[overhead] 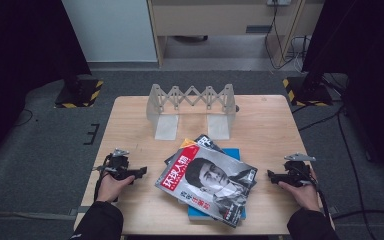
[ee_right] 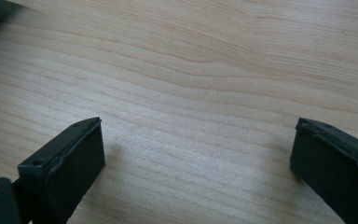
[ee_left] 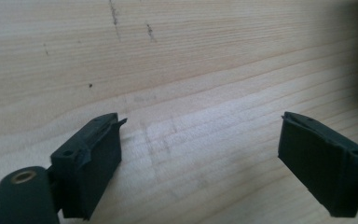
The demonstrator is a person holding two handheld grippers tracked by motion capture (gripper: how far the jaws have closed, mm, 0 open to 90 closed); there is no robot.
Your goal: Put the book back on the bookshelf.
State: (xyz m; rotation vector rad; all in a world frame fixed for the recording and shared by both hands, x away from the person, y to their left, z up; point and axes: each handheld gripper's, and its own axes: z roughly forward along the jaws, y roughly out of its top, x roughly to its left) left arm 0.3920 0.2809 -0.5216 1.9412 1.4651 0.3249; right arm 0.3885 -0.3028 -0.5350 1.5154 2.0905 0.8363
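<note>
Left gripper: we hold it at the near left of the table, jaws apart with bare wood between them, tips pointing right toward the magazines and well short of them.
Right gripper: we hold it at the near right, jaws apart over bare wood, tips pointing left toward the stack.
Top magazine: near centre between our grippers, red-titled cover up, lying askew on the stack.
Blue book: under the magazines, its edge showing at the right.
Folding rack: far centre, standing upright and stretched out, apart from the stack.
</note>
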